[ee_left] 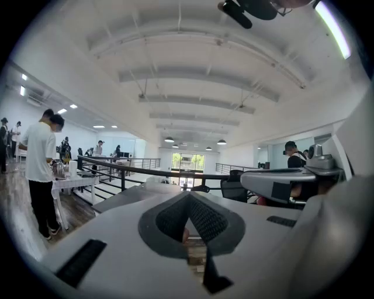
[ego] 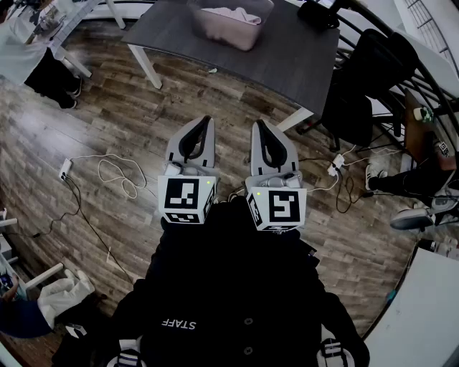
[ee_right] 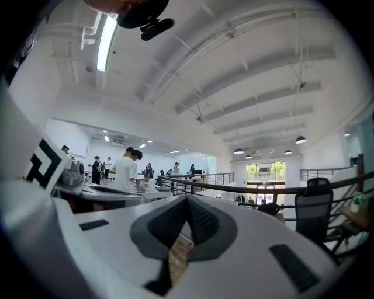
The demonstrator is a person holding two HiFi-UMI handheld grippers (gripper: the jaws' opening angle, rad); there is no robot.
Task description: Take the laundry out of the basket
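Held left gripper (ego: 206, 122) and right gripper (ego: 256, 125) clenched, empty, well short of basket (ego: 247, 37) on counter (ego: 287, 61). Judged pink laundry (ego: 233, 14) inside basket soft, light, limp; best pinched at a raised top fold.

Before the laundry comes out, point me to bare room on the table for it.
The table is bare in front of the basket and to its right, up to the near corner; a smaller strip lies left of the basket. Crowded: the far right edge, with a dark object and chair alongside.
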